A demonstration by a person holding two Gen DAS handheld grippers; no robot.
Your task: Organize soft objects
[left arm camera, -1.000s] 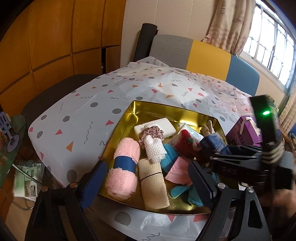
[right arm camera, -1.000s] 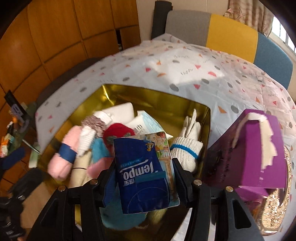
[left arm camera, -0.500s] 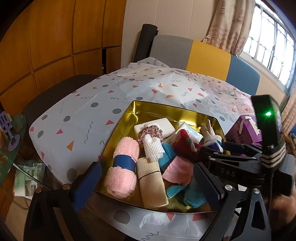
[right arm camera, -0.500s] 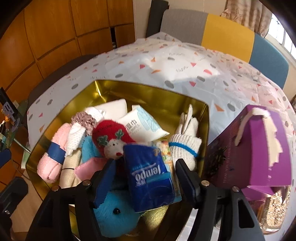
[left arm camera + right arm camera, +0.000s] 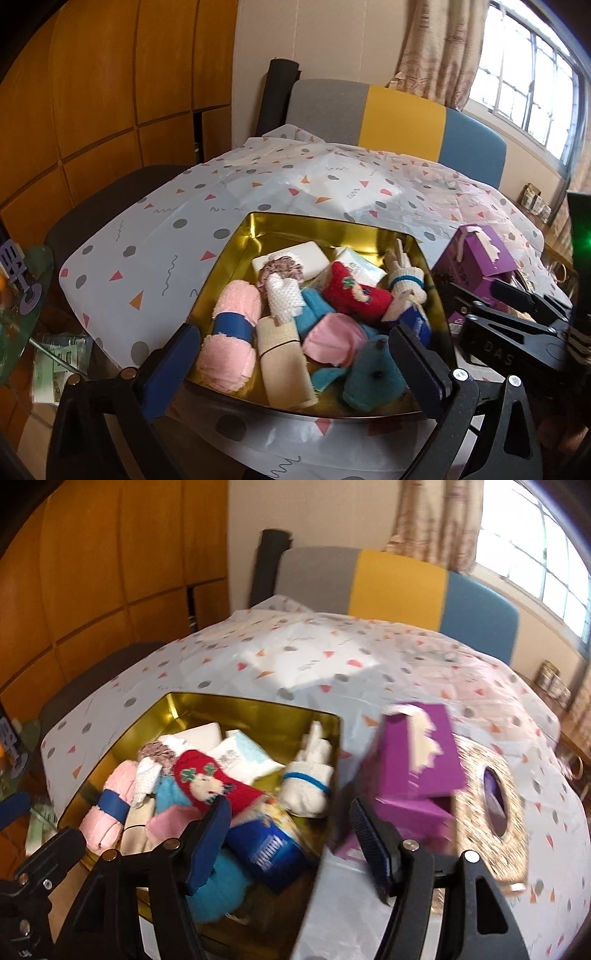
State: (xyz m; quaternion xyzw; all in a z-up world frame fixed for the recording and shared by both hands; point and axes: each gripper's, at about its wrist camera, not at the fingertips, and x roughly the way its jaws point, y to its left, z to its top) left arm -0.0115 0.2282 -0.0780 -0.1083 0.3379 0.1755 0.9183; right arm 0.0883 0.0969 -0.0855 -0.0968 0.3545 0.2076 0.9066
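Left wrist view: left gripper [image 5: 295, 363] spread wide, nothing held, jaws just been opening. Shiny gold metal tin [image 5: 236, 254] seen on white spotted tablecloth [image 5: 155, 236]. Inside tin: fluffy pink rolled towel with blue band [image 5: 231, 334], beige rolled cloth [image 5: 282, 363], teal plush toy [image 5: 371, 380], red knitted sock [image 5: 354, 295].

Right wrist view (blurred): right gripper [image 5: 290, 834] partly open, empty, jaws just been opening. Dark blue tissue pack [image 5: 267, 854] lying loose in tin, near front right corner. Purple cardboard box [image 5: 413, 760] standing beside tin on right.
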